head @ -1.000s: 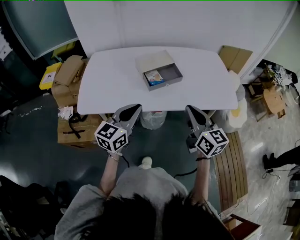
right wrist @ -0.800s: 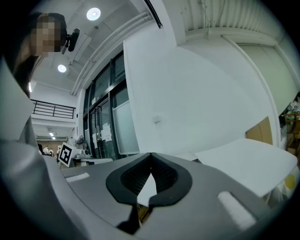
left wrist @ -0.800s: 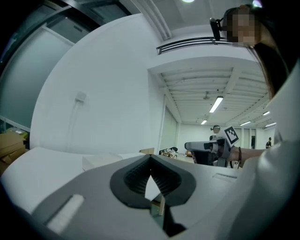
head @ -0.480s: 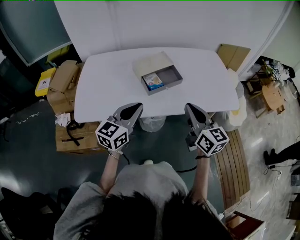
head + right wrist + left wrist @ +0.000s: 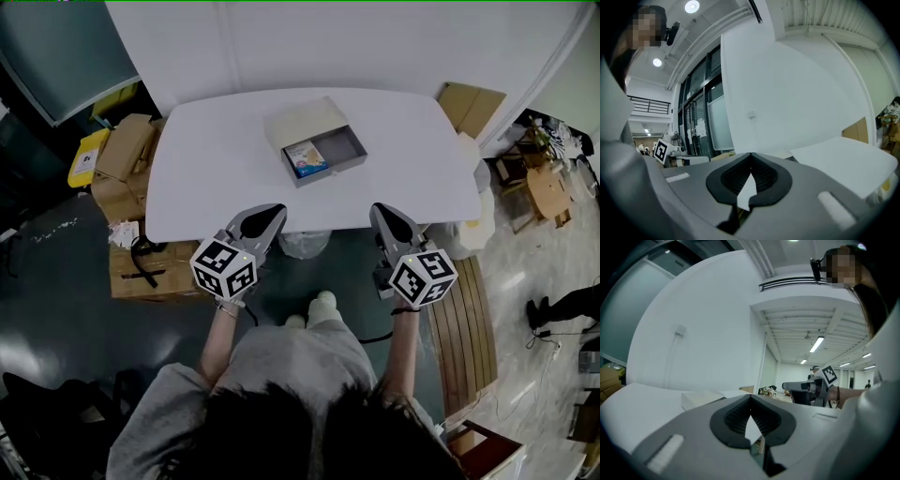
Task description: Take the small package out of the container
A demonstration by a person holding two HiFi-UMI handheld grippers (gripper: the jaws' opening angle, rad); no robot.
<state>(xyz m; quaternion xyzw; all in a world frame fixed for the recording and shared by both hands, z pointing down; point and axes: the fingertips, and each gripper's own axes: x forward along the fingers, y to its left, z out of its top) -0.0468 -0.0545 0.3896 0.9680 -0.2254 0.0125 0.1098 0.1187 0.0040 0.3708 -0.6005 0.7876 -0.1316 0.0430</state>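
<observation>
A grey open container with a beige lid part behind it lies in the middle of the white table. The small blue and white package lies inside the container's left half. My left gripper hangs shut just short of the table's near edge, left of centre, with nothing in it. My right gripper is shut and empty at the same edge, to the right. In the left gripper view the jaws meet, and the beige box shows low ahead. The right gripper view shows shut jaws too.
Cardboard boxes are stacked on the floor left of the table, with a yellow item beside them. More cardboard leans at the right. A wooden bench stands on the right, and a white bag sits under the table.
The head view has shifted slightly; the table sits a little higher in frame. The person's feet have stepped forward. Both grippers keep their place at the table's near edge.
</observation>
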